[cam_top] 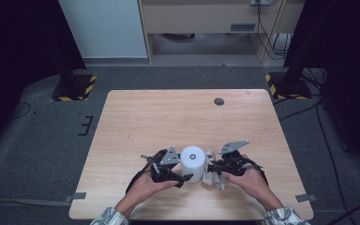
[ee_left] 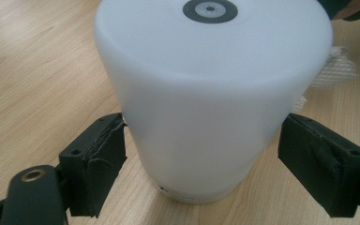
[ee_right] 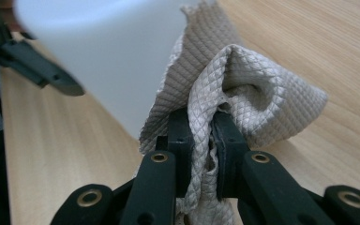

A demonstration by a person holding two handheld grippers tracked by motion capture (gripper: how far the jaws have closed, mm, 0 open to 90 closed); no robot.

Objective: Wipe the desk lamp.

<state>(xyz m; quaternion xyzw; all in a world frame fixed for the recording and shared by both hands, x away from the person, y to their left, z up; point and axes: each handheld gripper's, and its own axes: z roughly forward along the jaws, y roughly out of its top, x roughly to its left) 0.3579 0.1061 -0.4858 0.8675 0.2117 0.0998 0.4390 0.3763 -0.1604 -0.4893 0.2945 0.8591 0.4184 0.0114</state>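
Observation:
A white cylinder (cam_top: 192, 161) with a dark ring on its top stands upright on the wooden table (cam_top: 168, 117), near the front edge. My left gripper (cam_top: 182, 168) holds it from the left; in the left gripper view both black pads (ee_left: 98, 159) press on the sides of the cylinder (ee_left: 206, 93). My right gripper (cam_top: 212, 168) is shut on a beige quilted cloth (ee_right: 253, 89), bunched between its jaws (ee_right: 201, 136). The cloth rests against the cylinder's right side (ee_right: 108, 56) and trails onto the table (cam_top: 214, 180).
A round cable hole (cam_top: 219, 101) sits at the table's far right. Black stands with striped yellow-and-black bases (cam_top: 72, 86) (cam_top: 286, 84) stand on the grey carpet beyond both far corners. Cables run across the floor on the right.

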